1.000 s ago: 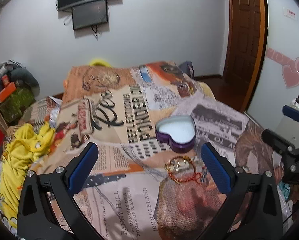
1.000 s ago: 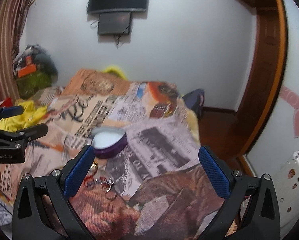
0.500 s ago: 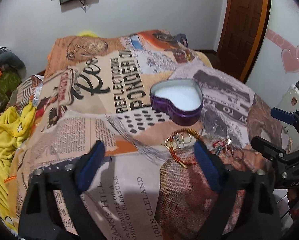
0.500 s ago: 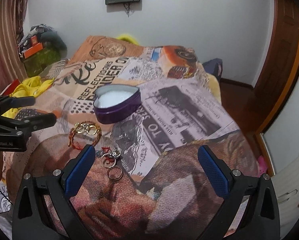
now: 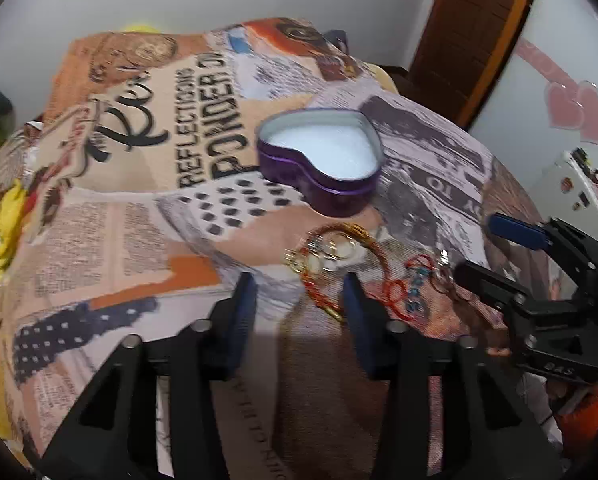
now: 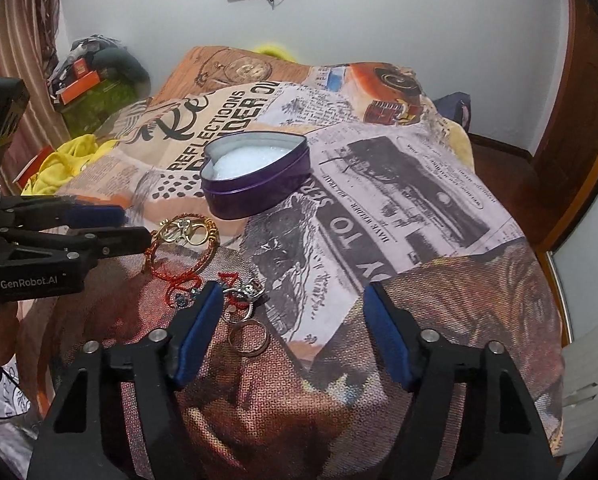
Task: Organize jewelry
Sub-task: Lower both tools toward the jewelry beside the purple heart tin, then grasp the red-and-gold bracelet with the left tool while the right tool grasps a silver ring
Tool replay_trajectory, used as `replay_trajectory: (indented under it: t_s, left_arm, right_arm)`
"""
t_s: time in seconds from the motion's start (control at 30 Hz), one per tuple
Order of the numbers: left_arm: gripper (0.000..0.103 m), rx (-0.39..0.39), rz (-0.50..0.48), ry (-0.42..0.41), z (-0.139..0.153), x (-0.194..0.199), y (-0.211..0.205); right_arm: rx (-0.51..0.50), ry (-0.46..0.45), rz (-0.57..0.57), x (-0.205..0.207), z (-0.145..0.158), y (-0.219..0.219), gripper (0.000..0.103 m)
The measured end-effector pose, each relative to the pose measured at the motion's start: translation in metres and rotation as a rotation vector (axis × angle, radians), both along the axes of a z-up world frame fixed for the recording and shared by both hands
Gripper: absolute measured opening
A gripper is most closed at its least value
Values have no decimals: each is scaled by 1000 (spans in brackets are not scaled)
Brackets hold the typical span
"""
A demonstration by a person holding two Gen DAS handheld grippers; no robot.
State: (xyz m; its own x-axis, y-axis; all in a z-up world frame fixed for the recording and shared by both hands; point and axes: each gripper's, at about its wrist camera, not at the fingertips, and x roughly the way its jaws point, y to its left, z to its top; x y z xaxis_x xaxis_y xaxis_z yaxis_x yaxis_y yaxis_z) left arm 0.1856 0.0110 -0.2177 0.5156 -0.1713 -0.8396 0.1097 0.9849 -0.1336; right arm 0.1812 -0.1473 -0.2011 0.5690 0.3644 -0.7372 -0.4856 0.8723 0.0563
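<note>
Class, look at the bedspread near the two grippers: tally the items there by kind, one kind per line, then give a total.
Heart-shaped tins: 1, the purple tin
Beaded bangles: 1, the orange-gold bangle
Gold ring clusters: 1, gold rings inside the bangle
Red cord bracelets: 1, the red bracelet
Plain copper rings: 1, the copper ring
Total: 5

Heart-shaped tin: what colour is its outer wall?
Purple; the heart-shaped tin shows best in the right wrist view.

Left gripper [image 5: 299,300], jaws parted, near beaded bracelet [image 5: 339,264] on blanket [image 5: 119,220].
</note>
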Motion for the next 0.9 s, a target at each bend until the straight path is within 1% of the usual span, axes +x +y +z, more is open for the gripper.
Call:
replay_trajectory:
  t_s: [0.07,0.17,0.2,0.3,0.43,0.5,0.67,0.73,0.77,0.8,0.9]
  left_arm:
    - [31,-5,-27,18,-4,2,-5]
    - [29,-5,-41,27,-7,3,-9]
    - [29,-10,-41,30,-8,4,-8]
    - [28,-32,-27,41,-9,6,-6]
    - [25,-35,-14,36,-11,5,-4]
    - [19,-16,-13,32,-12,5,-7]
    - [8,-14,-3,34,-14,8,-5]
    - [7,-23,0,34,-14,8,-3]
    - [7,-29,1,34,-14,8,-2]
    - [6,-32,2,34,-14,8,-2]
    - [6,-37,2,29,-12,6,-1]
  right_arm:
    - [6,6,6,0,-1,1,61]
    - [14,13,15,2,-2,3,54]
    - [14,15,17,2,-2,4,51]
    - [22,23,26,4,-5,5,46]
    - [26,30,35,5,-7,7,41]
    - [33,37,46,5,-7,9,36]
    - [43,45,65,6,-8,15,34]
    - [49,54,76,7,-9,17,27]
    - [53,60,83,8,-9,18,20]
    - [61,67,91,9,-10,18,17]
    - [75,72,98,8,-11,19,15]
